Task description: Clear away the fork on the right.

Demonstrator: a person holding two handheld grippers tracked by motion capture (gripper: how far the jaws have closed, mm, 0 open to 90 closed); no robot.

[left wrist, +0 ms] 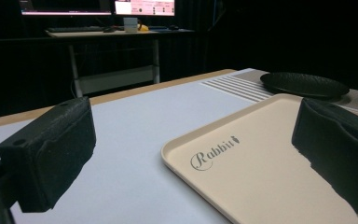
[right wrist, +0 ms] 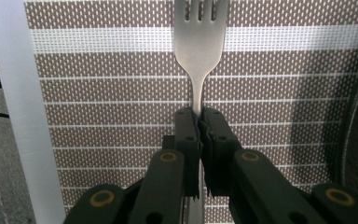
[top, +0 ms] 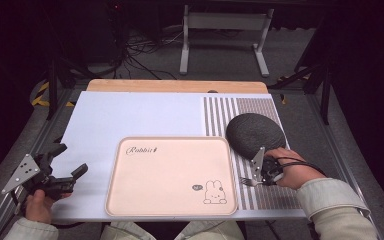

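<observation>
A silver fork is clamped by its handle in my right gripper, which is shut on it above the striped placemat. In the high view the fork points left toward the beige tray, with the right gripper just right of the tray's edge. My left gripper hovers at the table's left front, open with nothing between its pads. The tray with its "Rabbit" lettering lies ahead of it.
A dark round plate sits on the placemat behind my right hand; the same plate lies far right in the left gripper view. A pale mat covers the table. A metal stand and cables lie on the floor beyond.
</observation>
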